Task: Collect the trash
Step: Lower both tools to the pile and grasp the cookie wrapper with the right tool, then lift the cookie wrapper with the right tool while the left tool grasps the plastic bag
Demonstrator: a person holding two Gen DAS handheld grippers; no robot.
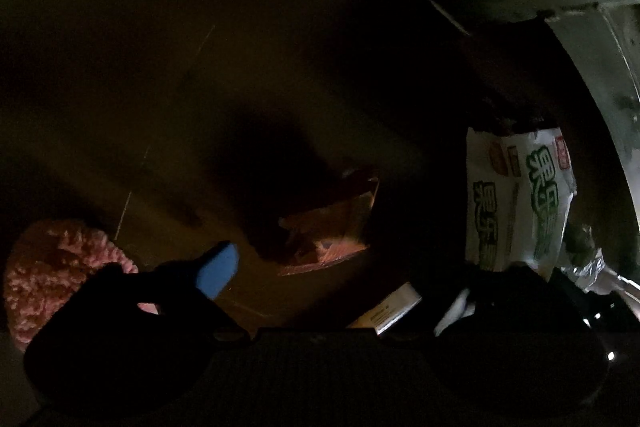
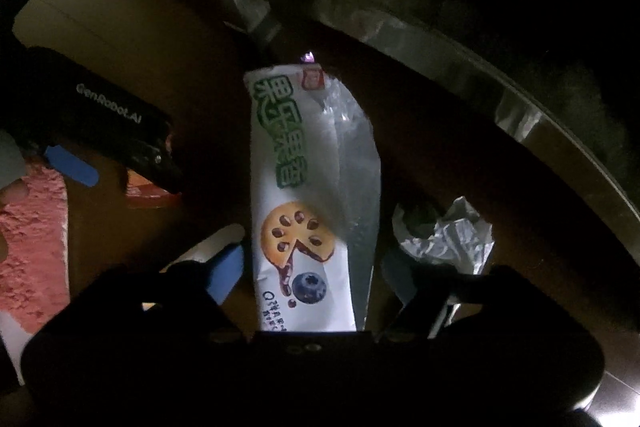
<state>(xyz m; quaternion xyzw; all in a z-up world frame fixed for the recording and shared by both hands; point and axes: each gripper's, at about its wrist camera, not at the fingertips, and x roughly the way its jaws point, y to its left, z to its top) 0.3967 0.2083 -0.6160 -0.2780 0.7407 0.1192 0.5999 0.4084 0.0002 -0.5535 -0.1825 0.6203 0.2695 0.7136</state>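
Observation:
The scene is very dark. A white biscuit wrapper [image 2: 304, 187] with green lettering lies flat on the brown floor. My right gripper [image 2: 312, 275] points down over it, open, with a blue pad [image 2: 226, 271] on either side of the wrapper's lower end and no visible squeeze. The same wrapper [image 1: 516, 199] shows at the right of the left wrist view. A crumpled orange wrapper [image 1: 328, 231] lies just ahead of my left gripper [image 1: 348, 279], which is open; one blue pad [image 1: 218, 269] shows and the other finger is lost in shadow. The left gripper [image 2: 134, 183] hangs over that orange wrapper [image 2: 148, 193].
Crumpled silver foil [image 2: 444, 235] lies right of the biscuit wrapper. A curved metal rim [image 2: 440, 47] runs behind both. A pink fuzzy thing [image 1: 52, 267] sits at the far left, and a small pale box [image 1: 394, 309] lies near the left gripper's base.

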